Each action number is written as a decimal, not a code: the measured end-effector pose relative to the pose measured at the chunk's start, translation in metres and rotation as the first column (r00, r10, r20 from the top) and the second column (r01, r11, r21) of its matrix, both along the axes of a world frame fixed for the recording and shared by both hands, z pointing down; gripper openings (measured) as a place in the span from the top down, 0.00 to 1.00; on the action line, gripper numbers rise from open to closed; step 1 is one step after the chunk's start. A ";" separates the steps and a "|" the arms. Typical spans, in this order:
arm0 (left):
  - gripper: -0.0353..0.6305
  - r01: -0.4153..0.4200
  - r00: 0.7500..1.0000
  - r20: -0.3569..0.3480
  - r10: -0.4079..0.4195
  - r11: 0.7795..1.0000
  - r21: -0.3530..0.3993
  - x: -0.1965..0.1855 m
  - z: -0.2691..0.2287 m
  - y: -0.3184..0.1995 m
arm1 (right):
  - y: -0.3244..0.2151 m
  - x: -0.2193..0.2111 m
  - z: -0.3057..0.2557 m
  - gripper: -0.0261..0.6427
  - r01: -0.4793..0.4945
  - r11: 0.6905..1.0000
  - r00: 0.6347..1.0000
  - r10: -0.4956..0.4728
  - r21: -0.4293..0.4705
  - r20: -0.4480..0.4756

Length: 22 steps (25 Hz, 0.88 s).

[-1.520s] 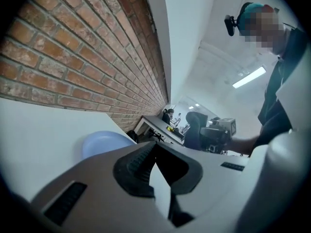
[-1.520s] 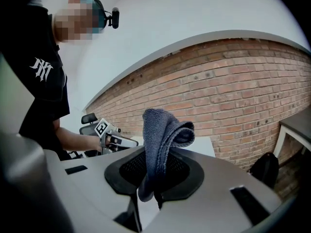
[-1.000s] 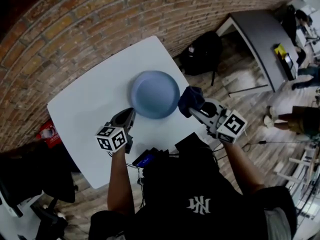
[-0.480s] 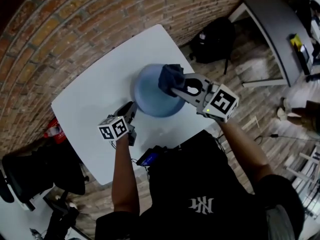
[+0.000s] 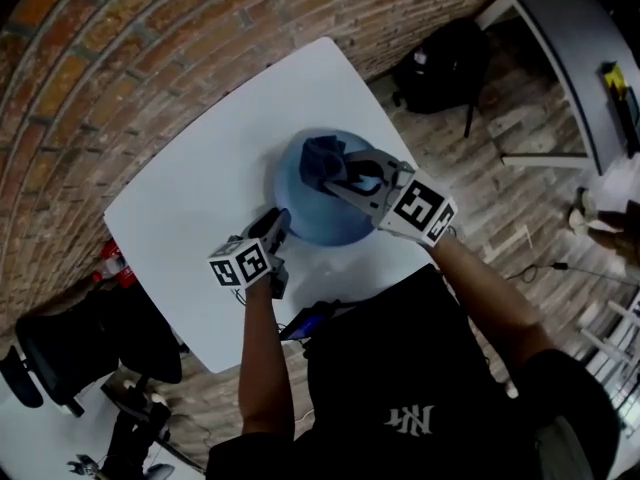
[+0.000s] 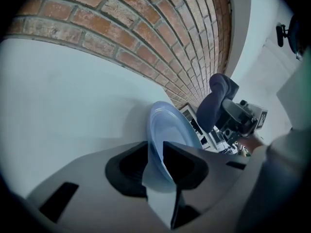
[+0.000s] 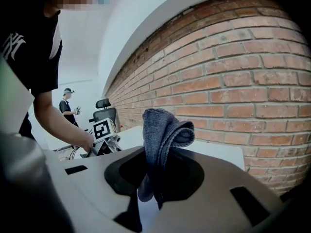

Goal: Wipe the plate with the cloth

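Observation:
A blue plate (image 5: 332,224) sits near the middle of the white table (image 5: 190,173). My left gripper (image 5: 279,222) is at the plate's near-left rim. In the left gripper view the plate's rim (image 6: 170,135) runs between the jaws, which are shut on it. My right gripper (image 5: 336,180) reaches over the plate from the right, shut on a bunched dark blue cloth (image 5: 321,160). The cloth (image 7: 163,130) sticks up out of the jaws in the right gripper view. Whether it touches the plate cannot be told.
A brick wall (image 5: 150,48) runs behind the table. A black backpack (image 5: 445,63) lies on the floor at the right, and a grey table (image 5: 575,38) stands beyond it. A black office chair (image 5: 95,353) is at lower left. A small dark device (image 5: 310,321) lies at the table's near edge.
My right gripper has carried the cloth leftward, from beside the plate's right edge to over the plate. My left gripper has closed in on the plate's rim.

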<state>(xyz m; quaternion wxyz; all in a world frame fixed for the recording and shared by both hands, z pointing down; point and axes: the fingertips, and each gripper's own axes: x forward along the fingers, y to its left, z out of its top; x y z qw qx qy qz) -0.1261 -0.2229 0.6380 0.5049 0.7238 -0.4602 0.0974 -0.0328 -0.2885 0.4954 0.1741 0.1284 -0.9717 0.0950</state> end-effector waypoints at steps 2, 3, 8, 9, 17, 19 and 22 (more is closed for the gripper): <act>0.81 -0.004 1.000 0.001 0.004 1.000 -0.007 0.002 0.002 -0.001 | -0.002 -0.007 0.010 0.84 0.006 1.000 1.000 -0.006 -0.012 -0.019; 0.81 -0.003 1.000 -0.005 0.003 1.000 -0.012 0.003 0.003 -0.001 | -0.004 -0.011 0.014 0.84 0.006 1.000 1.000 -0.006 -0.019 -0.022; 0.83 0.022 0.999 -0.027 -0.023 1.000 -0.022 0.002 0.002 -0.003 | -0.007 -0.033 0.037 0.84 0.012 0.998 0.999 -0.013 -0.058 -0.031; 0.83 0.026 0.999 -0.032 -0.026 0.999 -0.023 0.002 0.002 -0.003 | -0.006 -0.037 0.043 0.84 0.019 0.998 0.999 -0.022 -0.059 -0.042; 0.84 0.042 0.999 -0.033 -0.044 0.998 -0.041 0.002 0.002 -0.002 | 0.011 -0.073 0.095 0.84 0.113 0.994 0.972 -0.110 0.000 -0.208; 0.84 0.046 0.999 -0.025 -0.047 0.998 -0.040 0.002 0.001 -0.002 | 0.013 -0.079 0.103 0.84 0.118 0.993 0.964 -0.109 0.024 -0.242; 0.85 0.052 0.999 -0.016 -0.052 0.998 -0.042 0.002 0.002 -0.002 | 0.012 -0.082 0.115 0.84 0.129 0.988 0.947 -0.099 0.081 -0.304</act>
